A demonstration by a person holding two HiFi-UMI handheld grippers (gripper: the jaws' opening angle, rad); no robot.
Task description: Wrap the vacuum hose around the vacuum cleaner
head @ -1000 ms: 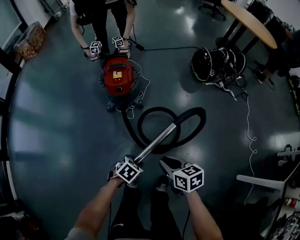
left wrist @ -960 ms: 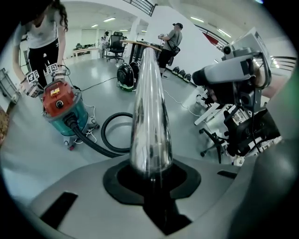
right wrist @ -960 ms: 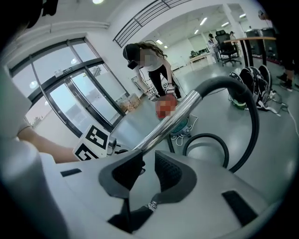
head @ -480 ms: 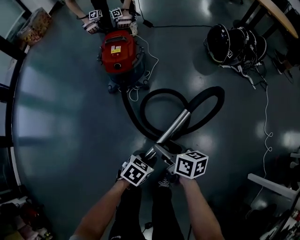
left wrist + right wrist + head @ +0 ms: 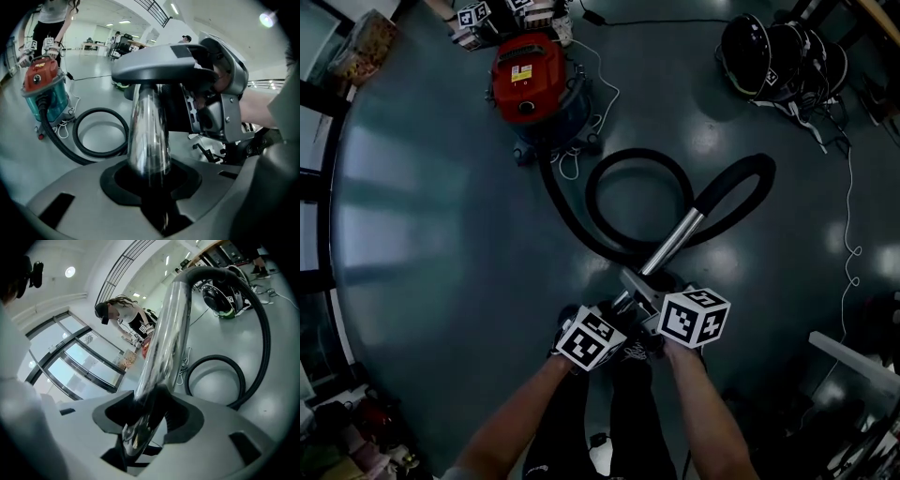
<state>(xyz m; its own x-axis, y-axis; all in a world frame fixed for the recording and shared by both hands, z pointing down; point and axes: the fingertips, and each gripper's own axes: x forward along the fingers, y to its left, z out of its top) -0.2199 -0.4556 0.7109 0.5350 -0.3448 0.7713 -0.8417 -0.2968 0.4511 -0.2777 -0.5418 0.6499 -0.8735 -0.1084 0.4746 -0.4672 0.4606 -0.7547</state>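
The red vacuum cleaner [image 5: 525, 75] [image 5: 42, 79] stands on the floor at the far side. Its black hose [image 5: 567, 214] [image 5: 101, 111] [image 5: 262, 333] lies in a loop between it and me. The hose ends in a chrome wand [image 5: 675, 246] [image 5: 149, 136] [image 5: 166, 333]. My left gripper [image 5: 614, 307] [image 5: 154, 187] is shut on the wand's near end. Just beyond it my right gripper [image 5: 645, 296] [image 5: 145, 423] has the wand between its jaws. They are closing, and a gap still shows beside the tube.
Another person stands behind the vacuum with two marker-cube grippers [image 5: 473, 14] at its top. A white cord [image 5: 600, 103] lies beside the vacuum. Black helmets [image 5: 778, 52] and a thin white cable [image 5: 848, 234] lie at the right. My feet are under the grippers.
My right gripper came in from the right and opened around the wand next to the left gripper. The left gripper kept its hold. The wand's near end rose toward me.
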